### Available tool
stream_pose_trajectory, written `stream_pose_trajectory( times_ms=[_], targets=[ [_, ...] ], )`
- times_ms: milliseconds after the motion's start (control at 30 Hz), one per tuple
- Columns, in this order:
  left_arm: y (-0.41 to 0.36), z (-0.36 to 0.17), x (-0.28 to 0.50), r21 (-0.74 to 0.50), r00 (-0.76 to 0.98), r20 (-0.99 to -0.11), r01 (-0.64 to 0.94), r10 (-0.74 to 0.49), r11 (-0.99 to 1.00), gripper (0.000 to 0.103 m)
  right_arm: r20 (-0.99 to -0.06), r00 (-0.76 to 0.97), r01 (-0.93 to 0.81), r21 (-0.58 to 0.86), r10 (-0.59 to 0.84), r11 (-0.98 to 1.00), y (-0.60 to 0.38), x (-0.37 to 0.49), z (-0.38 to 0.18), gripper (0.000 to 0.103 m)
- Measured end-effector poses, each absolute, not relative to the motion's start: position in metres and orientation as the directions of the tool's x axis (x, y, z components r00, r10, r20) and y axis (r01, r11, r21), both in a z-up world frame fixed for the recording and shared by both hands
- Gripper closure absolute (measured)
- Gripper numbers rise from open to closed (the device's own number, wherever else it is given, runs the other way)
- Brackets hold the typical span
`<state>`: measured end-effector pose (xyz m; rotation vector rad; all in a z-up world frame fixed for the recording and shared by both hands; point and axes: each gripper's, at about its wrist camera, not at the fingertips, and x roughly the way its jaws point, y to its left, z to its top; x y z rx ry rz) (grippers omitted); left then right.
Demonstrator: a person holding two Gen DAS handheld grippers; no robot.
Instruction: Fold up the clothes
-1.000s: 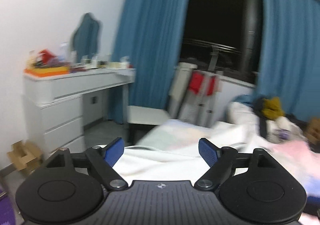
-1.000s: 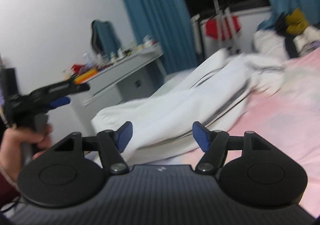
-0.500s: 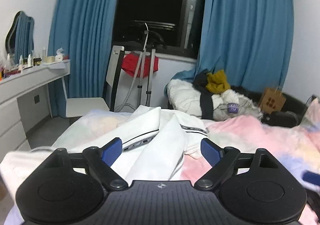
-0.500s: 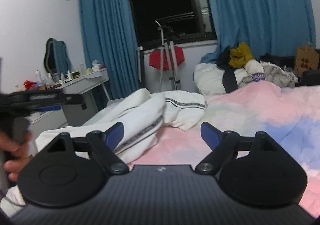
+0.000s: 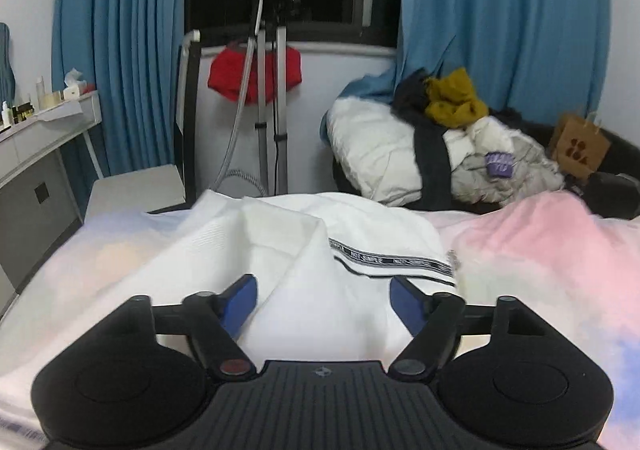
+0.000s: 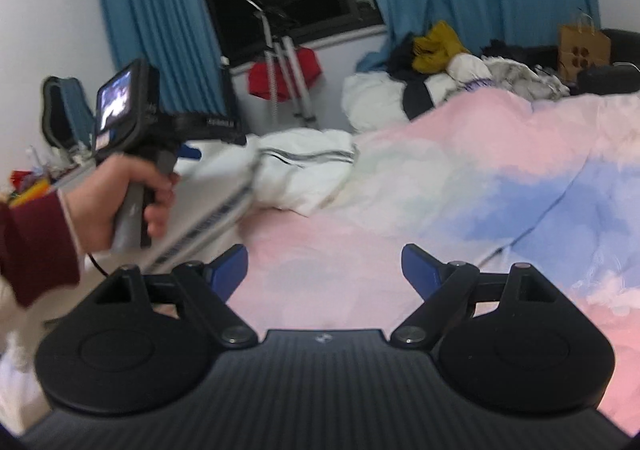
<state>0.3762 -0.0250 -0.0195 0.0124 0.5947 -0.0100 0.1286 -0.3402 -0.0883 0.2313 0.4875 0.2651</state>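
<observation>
White garment lies crumpled on the bed, left-centre, trim band w/ lettering on its right side. Left claw hovers just over it, blades spread wide, nothing held. Right claw also wide and empty, over bare pink/blue bedding, garment off to its far left.

Step in hand, as I judge it: first grab. Best to pick an edge or corner, not a bunched middle; drop left claw low so the cloth sits between the blades before closing. Bring right claw left to a second corner, then pull apart to flatten before any fold.

Right view shows the left hand gripping the handle w/ its small screen, & the garment's full spread. Left view alone shows the trim lettering and folds up close.
</observation>
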Motion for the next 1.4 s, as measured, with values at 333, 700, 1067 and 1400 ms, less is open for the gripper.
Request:
stream_pose_trajectory(
  times_ms=[333, 700, 1067, 1400],
  targets=[
    [-0.028, -0.049, 0.432, 0.103, 0.820, -0.559, -0.080, 0.124, 0.991, 0.094, -0.485, 0.820, -0.142, 0.343, 0.305, 0.928, -0.354, 0.169, -0.132, 0.018],
    [-0.015, 0.053, 0.274, 0.111, 0.938, -0.346, 0.077, -0.035, 0.991, 0.097, -0.434, 0.851, -0.156, 0.329, 0.295, 0.931, -0.350, 0.150, -0.116, 0.018],
    [-0.023, 0.031, 0.057, -0.107, 0.893, -0.319, 0.298, -0.317, 0.949, 0.097, -0.333, 0.848, -0.208, 0.505, 0.412, 0.838, -0.362, 0.110, -0.089, 0.018],
    [-0.005, 0.007, 0.016, -0.162, 0.920, -0.279, 0.237, -0.275, 0.958, 0.096, -0.309, 0.768, -0.120, 0.792, 0.561, 0.599, -0.381, 0.142, -0.101, 0.017]
  ],
)
